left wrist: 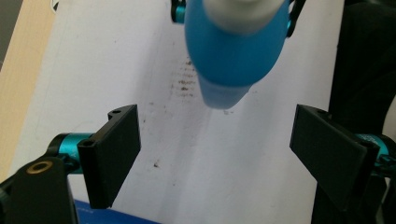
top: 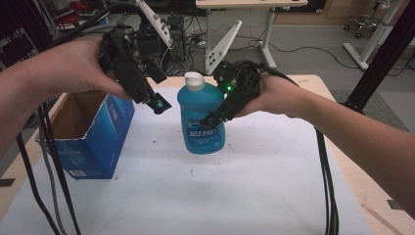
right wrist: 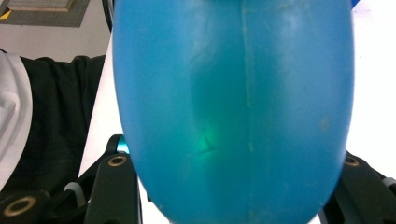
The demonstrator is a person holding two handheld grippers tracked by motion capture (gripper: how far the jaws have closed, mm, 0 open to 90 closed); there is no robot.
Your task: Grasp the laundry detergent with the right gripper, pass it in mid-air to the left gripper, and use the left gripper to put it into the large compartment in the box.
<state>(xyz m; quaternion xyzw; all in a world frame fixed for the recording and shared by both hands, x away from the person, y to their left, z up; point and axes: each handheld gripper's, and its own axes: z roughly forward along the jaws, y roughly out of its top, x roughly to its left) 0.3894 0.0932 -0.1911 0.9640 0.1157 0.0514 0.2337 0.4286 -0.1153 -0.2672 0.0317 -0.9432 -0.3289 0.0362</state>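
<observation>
R gripper view: blue bottle sits right up against the cam, body wedged between the two black jaws, one jaw at each lower flank. Jaws closed onto bottle sides, as tight as they go w/ it in between. Green LED glint on the plastic. This view gives no cap and no label; bottle seam runs vertically down the middle.

L gripper view: jaws wide apart, nothing between them. Bottle hangs further out along the jaw axis, ahead of the tips and roughly centred on the gap, not touching either jaw. White cap end at top edge of frame, blurred. White desk cover under it w/ small brown specks, wood edge at left. Blue corner at bottom edge; can't tell what it is.

High view: right gripper clamps bottle at label height from bottle's right side; bottle upright, white cap on top. Whether base is on the desk or just above: can't tell. Left gripper angled down to bottle's left, near but apart. Open blue cardboard box on desk, left of bottle, well apart. Further back: floor, cables, desk legs.
</observation>
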